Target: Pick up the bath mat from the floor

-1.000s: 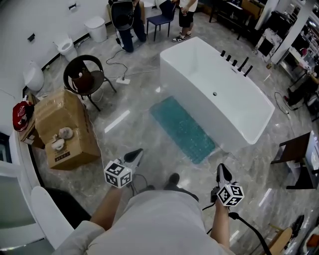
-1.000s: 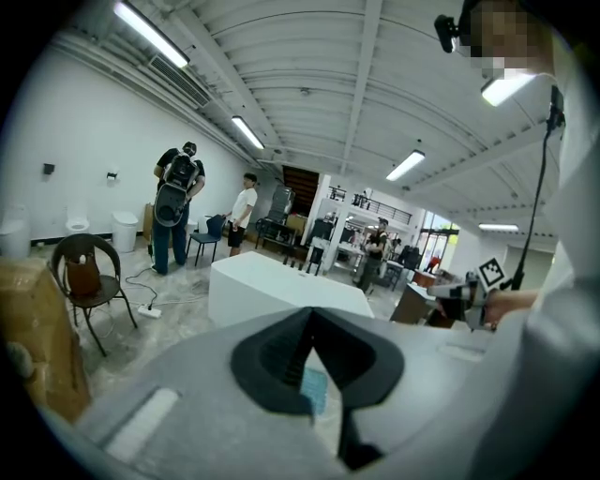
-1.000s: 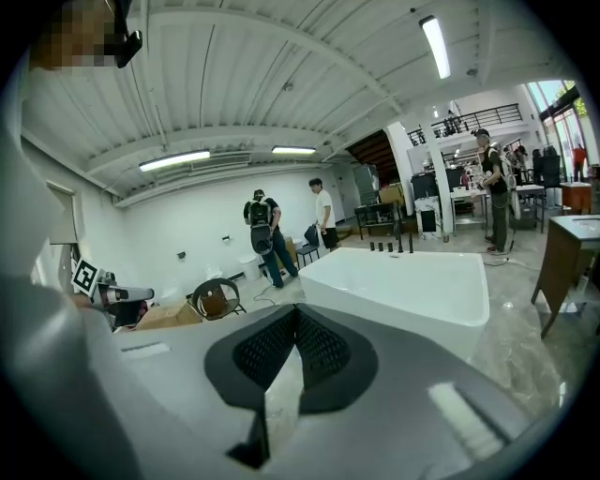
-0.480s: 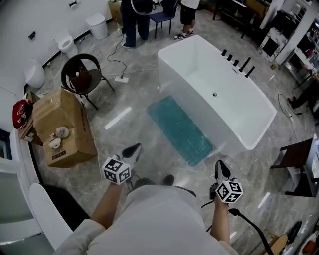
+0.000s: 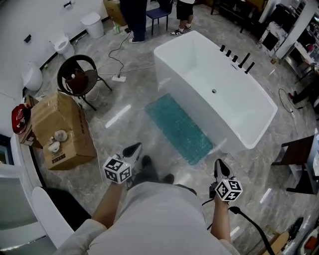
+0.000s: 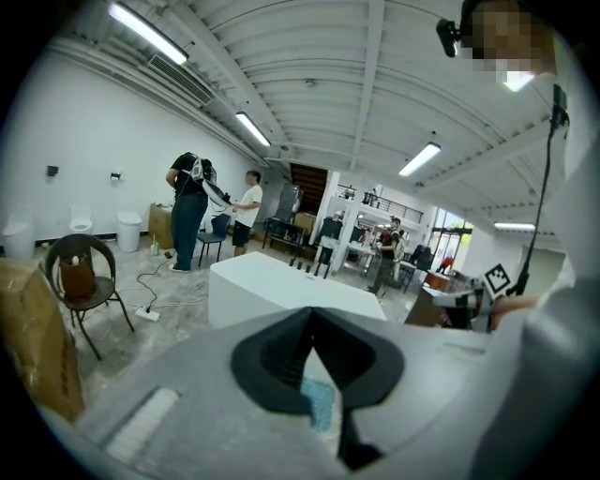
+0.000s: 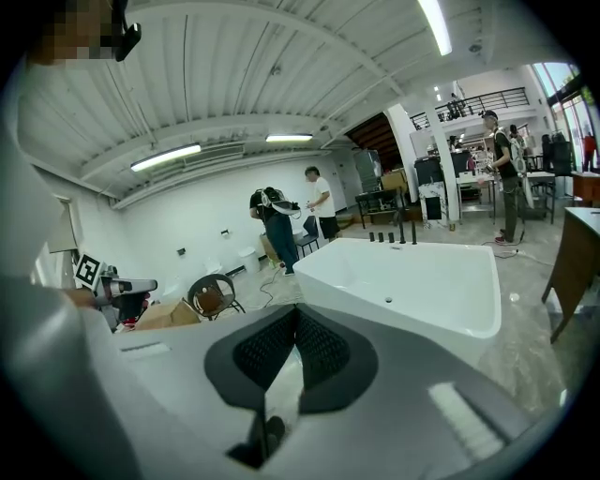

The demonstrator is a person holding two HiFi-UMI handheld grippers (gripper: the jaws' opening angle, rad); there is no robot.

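Note:
The teal bath mat [image 5: 180, 128] lies flat on the grey marble floor along the near side of the white bathtub [image 5: 214, 89]. My left gripper [image 5: 135, 147] is held above the floor short of the mat's near left part, jaws shut and empty. My right gripper [image 5: 220, 164] hangs near the mat's near right corner, also shut and empty. In the left gripper view a sliver of the bath mat [image 6: 320, 405] shows below the shut left gripper [image 6: 310, 319], with the bathtub [image 6: 272, 286] beyond. The right gripper view shows the shut right gripper [image 7: 296, 319] and the bathtub [image 7: 412, 281].
A cardboard box [image 5: 62, 130] and a round black chair [image 5: 79, 79] stand at the left. A power strip with cable [image 5: 118, 77] lies on the floor behind. Two people [image 5: 149, 12] stand at the back. A dark side table [image 5: 299, 167] is at the right. My shoes [image 5: 149, 172] are near the mat.
Both grippers and I have moved forward toward the mat and tub; the mat now lies closer below the gripper tips. Jaws stayed shut. The people at the back have shifted.

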